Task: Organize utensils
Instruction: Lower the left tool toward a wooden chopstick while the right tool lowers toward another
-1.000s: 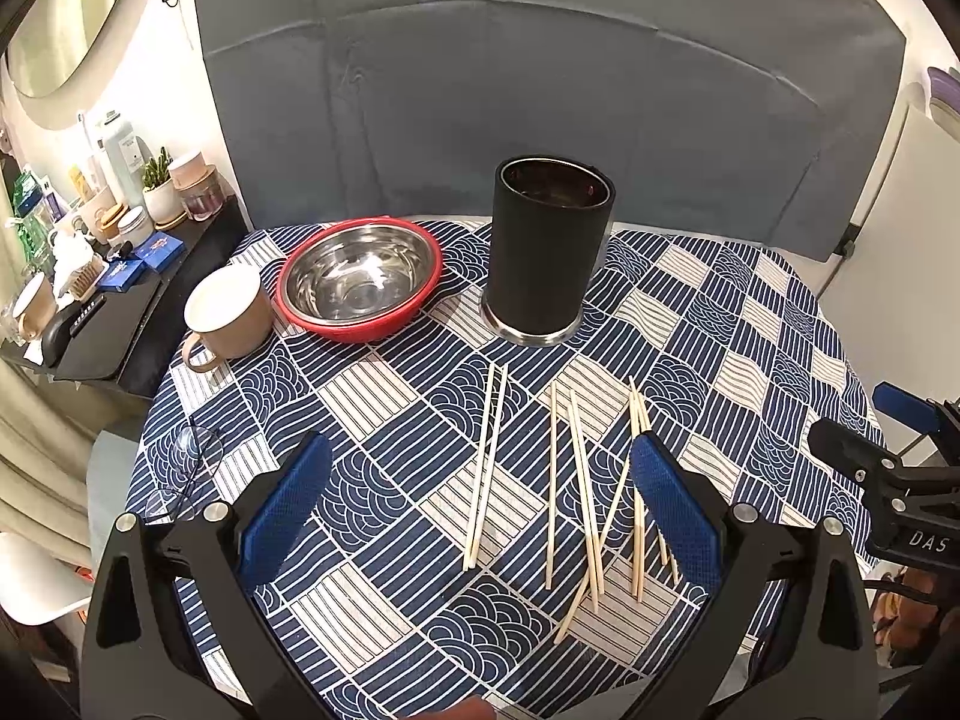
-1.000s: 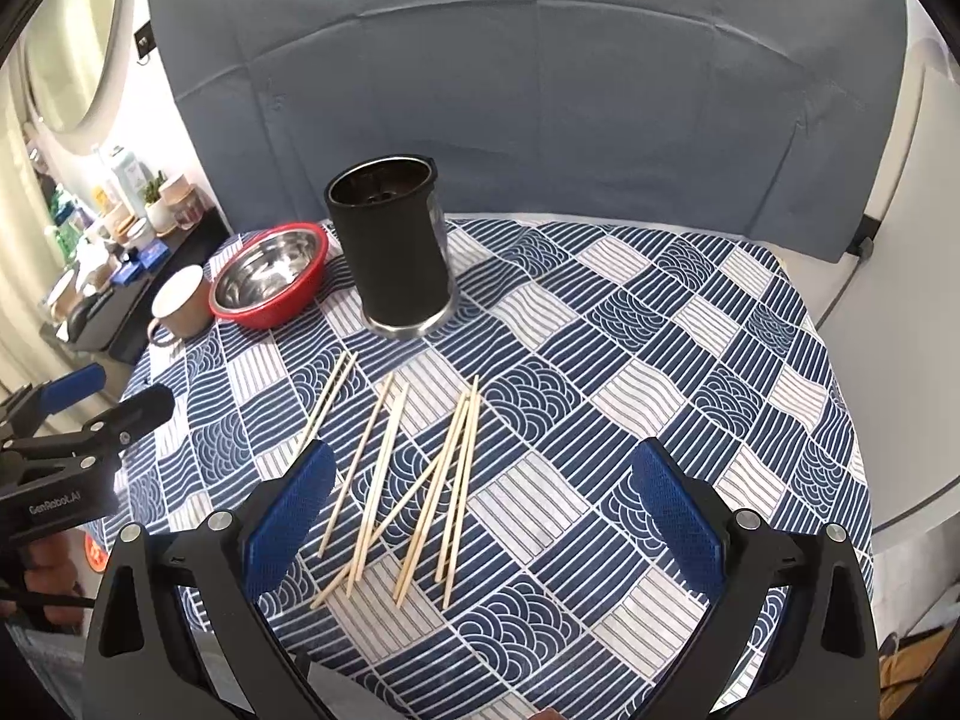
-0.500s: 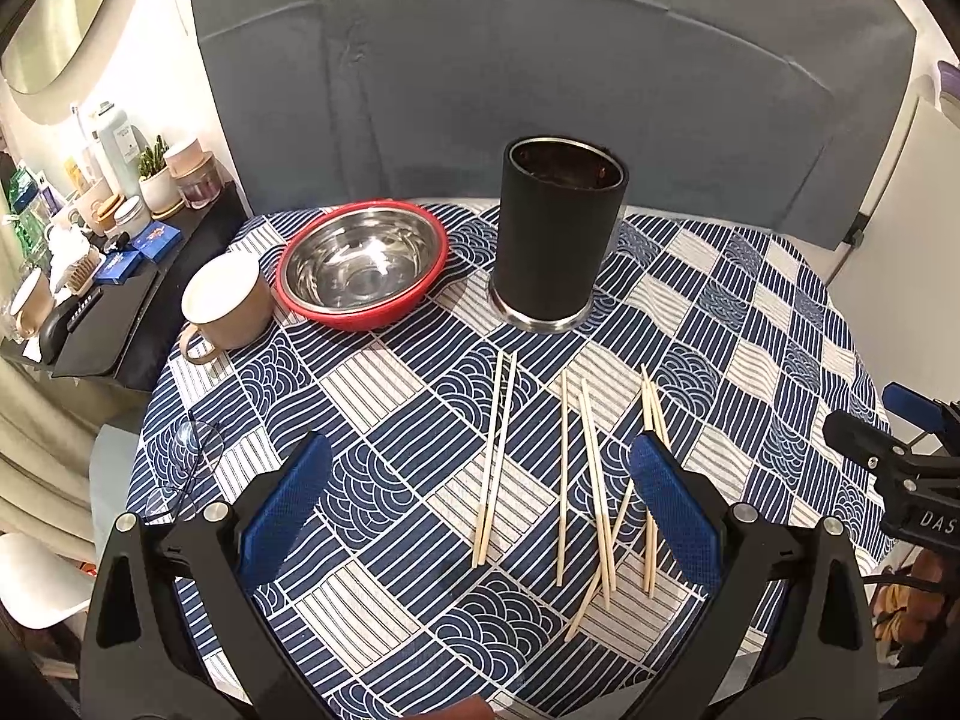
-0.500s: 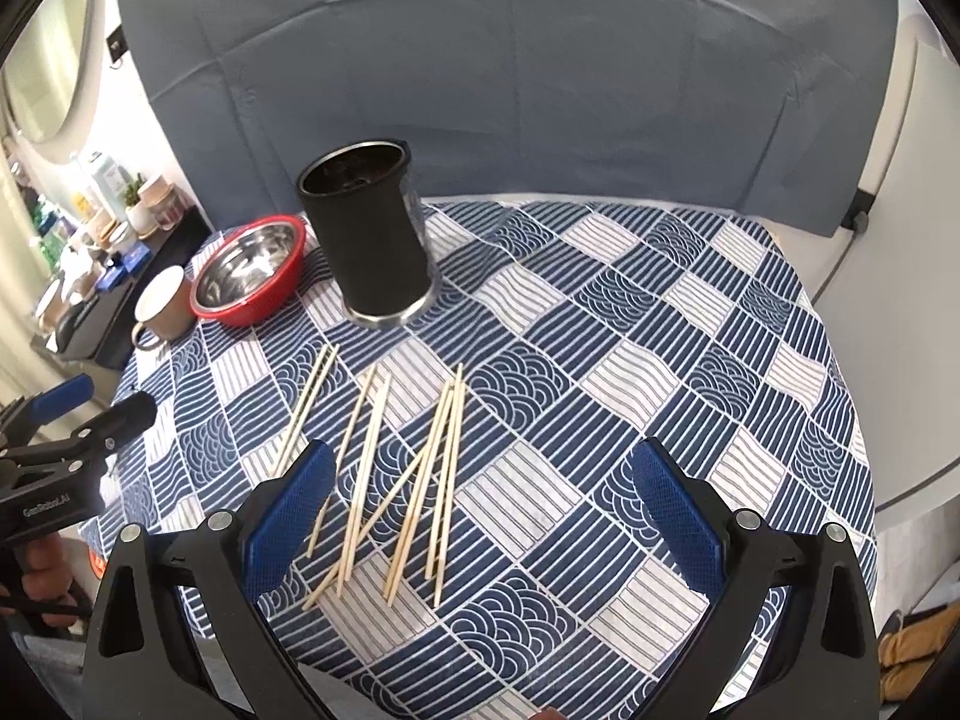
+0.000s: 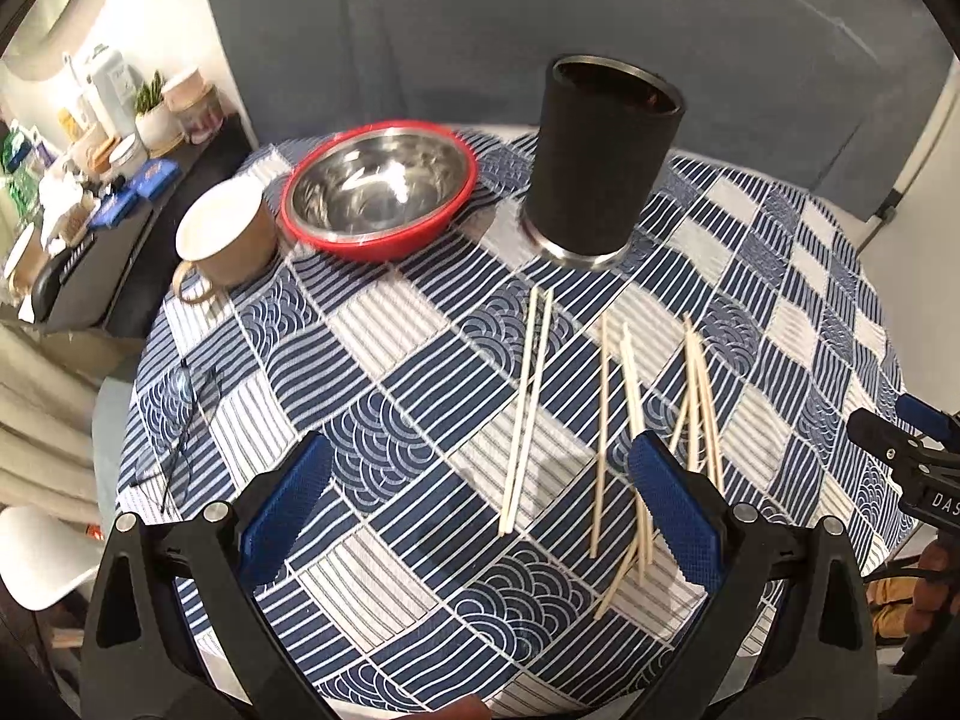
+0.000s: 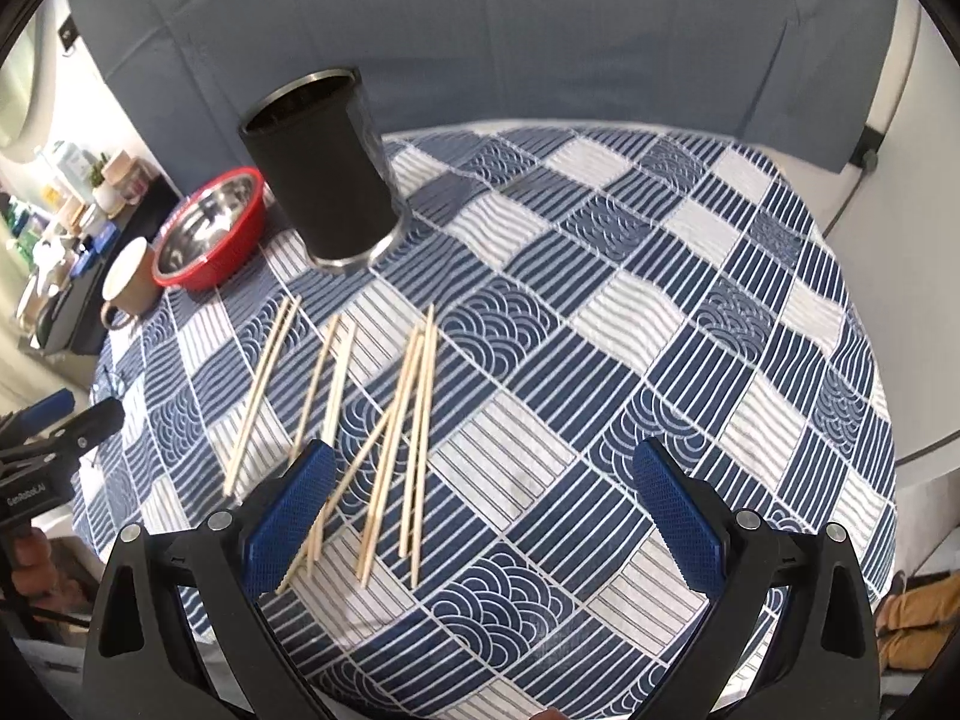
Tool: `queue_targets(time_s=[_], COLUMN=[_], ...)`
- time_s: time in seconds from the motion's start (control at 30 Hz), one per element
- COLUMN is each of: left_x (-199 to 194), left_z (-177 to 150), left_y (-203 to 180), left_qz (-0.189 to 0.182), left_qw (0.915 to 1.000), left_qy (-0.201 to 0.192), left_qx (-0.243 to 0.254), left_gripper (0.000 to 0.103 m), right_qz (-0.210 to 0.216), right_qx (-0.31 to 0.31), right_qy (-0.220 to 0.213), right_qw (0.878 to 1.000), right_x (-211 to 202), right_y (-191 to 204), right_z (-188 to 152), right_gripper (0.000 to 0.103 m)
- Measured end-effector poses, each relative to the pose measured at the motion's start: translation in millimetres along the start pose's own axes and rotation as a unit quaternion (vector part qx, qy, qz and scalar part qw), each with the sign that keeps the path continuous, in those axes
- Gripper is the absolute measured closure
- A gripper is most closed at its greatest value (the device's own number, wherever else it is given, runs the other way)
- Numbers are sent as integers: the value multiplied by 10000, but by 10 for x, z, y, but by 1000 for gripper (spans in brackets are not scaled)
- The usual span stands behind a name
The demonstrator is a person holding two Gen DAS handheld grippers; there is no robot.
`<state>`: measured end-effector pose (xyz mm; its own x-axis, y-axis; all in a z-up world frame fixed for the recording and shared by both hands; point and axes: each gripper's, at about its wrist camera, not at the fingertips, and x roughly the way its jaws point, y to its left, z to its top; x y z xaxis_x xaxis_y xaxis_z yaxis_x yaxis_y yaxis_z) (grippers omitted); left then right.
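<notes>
Open cloth (image 6: 600, 324) right of chopsticks (image 6: 408, 420)

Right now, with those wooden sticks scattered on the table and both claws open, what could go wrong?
Three things, likely. The chopsticks on the right overlap, so the open right gripper may catch several or flick one away. The black holder is tall and narrow; a bump while loading could tip it toward the red bowl. The tablecloth is soft, so fingers scraping for a thin stick might drag it and shift everything.
</notes>
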<state>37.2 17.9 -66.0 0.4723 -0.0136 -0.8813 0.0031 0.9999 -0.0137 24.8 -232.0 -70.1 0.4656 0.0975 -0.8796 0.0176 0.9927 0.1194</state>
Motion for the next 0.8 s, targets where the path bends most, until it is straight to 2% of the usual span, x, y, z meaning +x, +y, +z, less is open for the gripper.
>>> queue_targets(time_s=[0.23,0.5,0.8], left_x=[311,764,1148], left_z=[-98,-148,-77], left_y=[114,219,252], left_qz=[104,19,366], left_qw=[9992,9977,9955], left_qy=[389,675,839], left_qx=[-52,-1,232], left_gripper=[6,6,6], right_qz=[-27,-324,-351], right_qx=[88,-522,-567], right_qy=[291,274,551], right_qw=[9995,9977,9962], right_x=[262,530,1016], right_y=[-92,24,12], right_z=[-65,-145,-195], right_gripper=[8,8,8])
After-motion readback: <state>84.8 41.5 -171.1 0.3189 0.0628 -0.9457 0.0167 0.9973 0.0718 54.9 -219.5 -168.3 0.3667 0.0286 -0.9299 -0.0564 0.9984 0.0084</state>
